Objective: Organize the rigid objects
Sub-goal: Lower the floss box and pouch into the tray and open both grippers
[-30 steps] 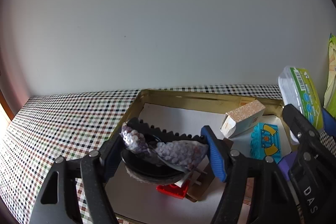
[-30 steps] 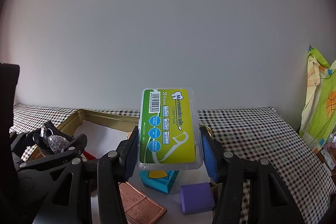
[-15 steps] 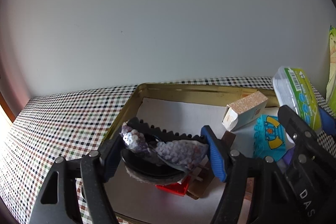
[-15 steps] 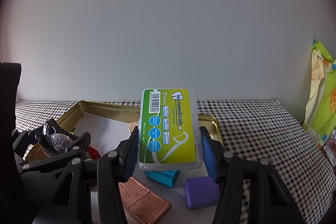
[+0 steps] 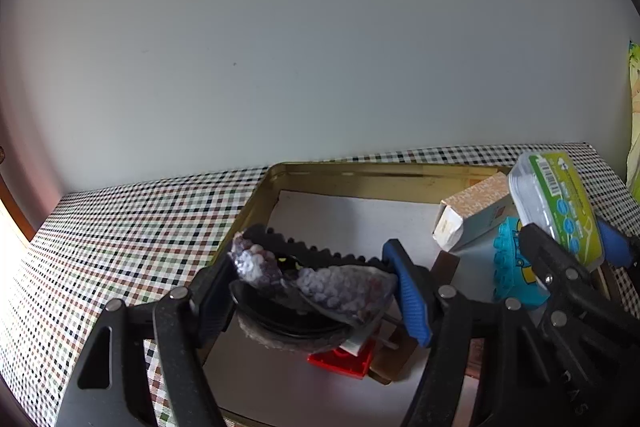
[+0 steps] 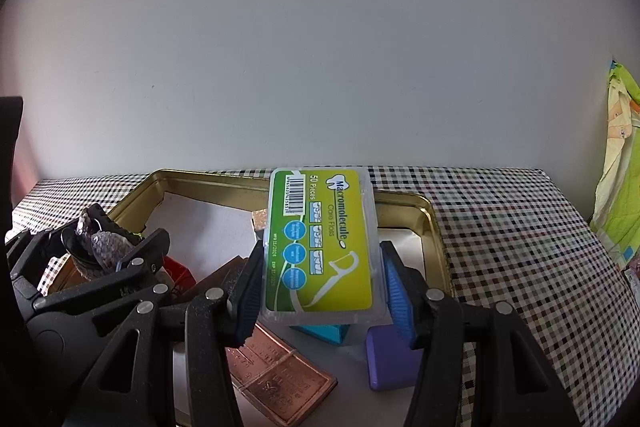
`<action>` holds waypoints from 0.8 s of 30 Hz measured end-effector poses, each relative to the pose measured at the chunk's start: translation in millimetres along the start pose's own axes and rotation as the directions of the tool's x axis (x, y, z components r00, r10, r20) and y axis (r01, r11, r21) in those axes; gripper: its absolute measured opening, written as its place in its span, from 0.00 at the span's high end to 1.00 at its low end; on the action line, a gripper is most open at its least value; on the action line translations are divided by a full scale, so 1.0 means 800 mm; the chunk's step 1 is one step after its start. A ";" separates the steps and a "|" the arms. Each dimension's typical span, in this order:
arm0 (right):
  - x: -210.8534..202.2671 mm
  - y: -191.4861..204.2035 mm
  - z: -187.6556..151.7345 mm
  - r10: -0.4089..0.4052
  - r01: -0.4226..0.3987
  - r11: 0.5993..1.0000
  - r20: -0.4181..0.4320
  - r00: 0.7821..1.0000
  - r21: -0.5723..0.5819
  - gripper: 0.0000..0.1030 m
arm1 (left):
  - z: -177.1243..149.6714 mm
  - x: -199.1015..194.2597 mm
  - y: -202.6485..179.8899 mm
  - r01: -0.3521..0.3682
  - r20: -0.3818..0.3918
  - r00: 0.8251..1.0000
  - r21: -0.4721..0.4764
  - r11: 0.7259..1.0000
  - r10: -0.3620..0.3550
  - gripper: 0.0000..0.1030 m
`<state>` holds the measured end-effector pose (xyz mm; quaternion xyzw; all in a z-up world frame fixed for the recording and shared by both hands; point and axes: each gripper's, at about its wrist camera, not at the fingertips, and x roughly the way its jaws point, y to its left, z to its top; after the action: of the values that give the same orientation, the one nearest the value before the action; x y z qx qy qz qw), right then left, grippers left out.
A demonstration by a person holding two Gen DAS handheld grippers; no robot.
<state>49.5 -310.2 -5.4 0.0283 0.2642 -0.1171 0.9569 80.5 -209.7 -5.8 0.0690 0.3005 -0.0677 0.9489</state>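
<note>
My left gripper (image 5: 310,279) is shut on a black hair clip with a sequined bow (image 5: 320,287), held just above the left part of a gold tin tray (image 5: 360,175). My right gripper (image 6: 320,283) is shut on a clear box of dental floss picks with a green-yellow label (image 6: 320,243), held above the tray's right part (image 6: 434,227). That box also shows in the left wrist view (image 5: 560,203), and the hair clip shows in the right wrist view (image 6: 100,243).
In the tray lie a beige carton (image 5: 468,215), a teal toy block (image 5: 512,267), a red brick (image 5: 344,359), a copper-coloured bar (image 6: 280,379) and a purple block (image 6: 388,359). The tray stands on a checked tablecloth (image 6: 520,247) against a white wall. Colourful fabric (image 6: 618,155) hangs at the right.
Both grippers have moved forward and dropped a little over the tray, each keeping its object. The tray contents sit closer beneath them.
</note>
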 end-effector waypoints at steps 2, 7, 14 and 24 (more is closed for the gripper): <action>0.001 0.000 -0.001 -0.002 0.002 1.000 -0.006 1.000 -0.001 0.45 | 0.000 0.001 0.001 0.004 -0.001 1.000 0.004 1.000 -0.004 0.31; 0.004 -0.001 -0.002 0.003 -0.003 1.000 -0.029 1.000 -0.002 0.45 | -0.003 0.003 0.003 0.017 0.000 1.000 0.016 1.000 -0.017 0.31; 0.011 0.000 -0.005 0.012 -0.012 1.000 -0.058 0.998 -0.011 0.45 | -0.005 0.002 0.007 0.031 0.002 1.000 0.022 0.999 -0.031 0.31; 0.022 0.005 -0.009 0.024 -0.029 0.998 -0.099 0.995 -0.053 0.44 | -0.005 0.000 0.002 0.013 0.018 1.000 0.044 0.999 -0.014 0.30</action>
<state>62.1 -309.1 -20.5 0.0115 0.3137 -0.0957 0.9446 79.1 -207.2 -8.8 0.0870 0.2906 -0.0812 0.9494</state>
